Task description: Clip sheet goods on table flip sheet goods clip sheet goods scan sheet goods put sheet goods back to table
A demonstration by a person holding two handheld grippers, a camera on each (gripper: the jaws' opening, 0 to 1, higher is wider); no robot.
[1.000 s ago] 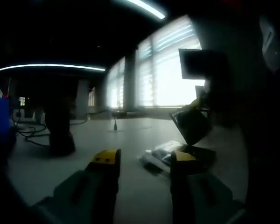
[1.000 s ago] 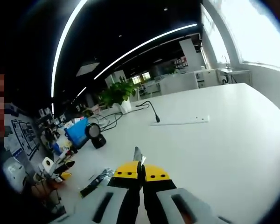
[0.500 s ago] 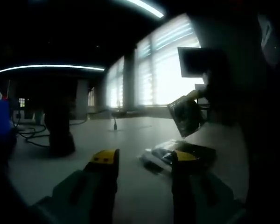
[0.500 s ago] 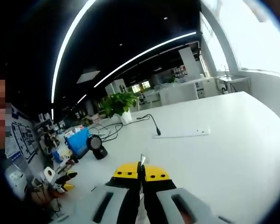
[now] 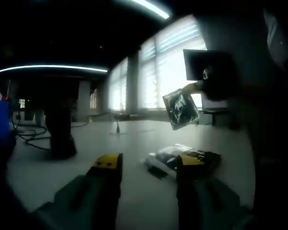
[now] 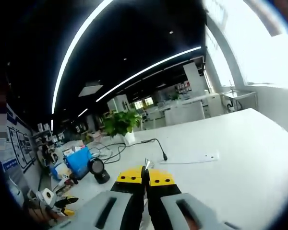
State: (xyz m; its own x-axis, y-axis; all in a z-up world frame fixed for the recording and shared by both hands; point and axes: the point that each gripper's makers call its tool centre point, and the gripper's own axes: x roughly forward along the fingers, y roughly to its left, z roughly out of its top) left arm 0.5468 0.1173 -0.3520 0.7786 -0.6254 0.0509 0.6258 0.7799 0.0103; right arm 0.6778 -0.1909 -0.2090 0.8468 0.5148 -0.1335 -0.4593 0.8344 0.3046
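Right claw (image 6: 145, 176): yellow-tipped jaws pinched on the edge of a dark, glossy flat packet (image 5: 181, 109), held in the air above the pale bench (image 5: 134, 139).
Left claw (image 5: 146, 165): jaws apart, holding nothing, low over the bench.
Progress, judged: packet clipped and lifted; scan and return remain.
Nearby: further flat packets (image 5: 182, 157) lying on the bench, black cylindrical stand (image 5: 59, 136), small desk microphone (image 6: 159, 149), potted green plant (image 6: 121, 125). Nothing blocks the way.

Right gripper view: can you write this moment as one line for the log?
right gripper: shut on sheet packet, lifted above table | left gripper: open, low over table | more packets: lying on table
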